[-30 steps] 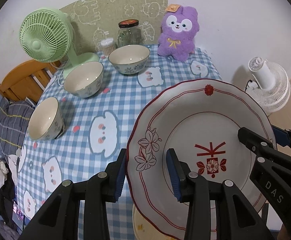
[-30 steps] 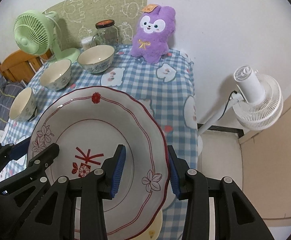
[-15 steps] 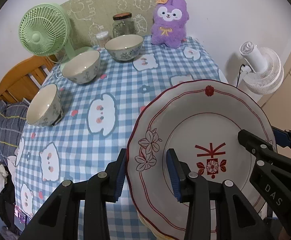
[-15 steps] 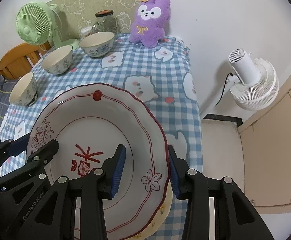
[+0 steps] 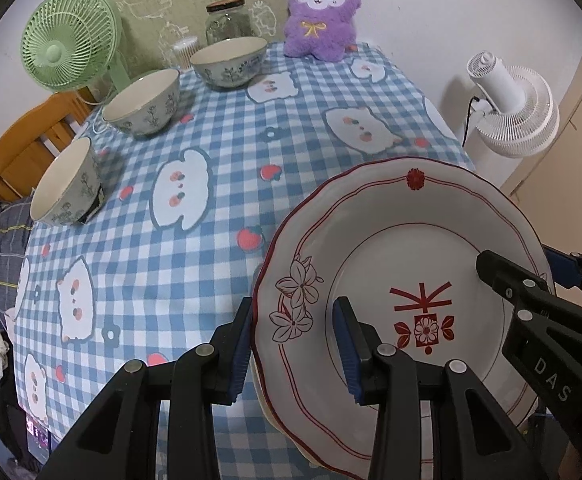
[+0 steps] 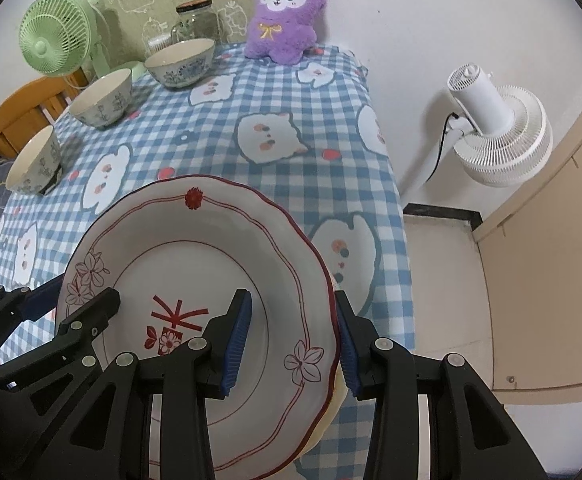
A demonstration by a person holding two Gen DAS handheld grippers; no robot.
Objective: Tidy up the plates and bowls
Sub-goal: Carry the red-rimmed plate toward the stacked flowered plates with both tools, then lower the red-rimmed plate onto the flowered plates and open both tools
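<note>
Left wrist view: the white, red-rimmed scalloped ceramic plate (image 5: 403,280) is clamped at its left rim by the left gripper (image 5: 293,344) and at its right rim by the right gripper (image 6: 291,338). Since a second ago it has been lowered toward the near right corner of the blue checked tabletop (image 5: 219,152), onto a pale plate barely visible beneath. Stacking looks nearly done. Farther left, three floral bowls (image 5: 143,102) remain unsorted.

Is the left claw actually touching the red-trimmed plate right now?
Touching. The left wrist view shows the left claw with its blue pads pinched on both sides of the red-trimmed plate rim.
</note>
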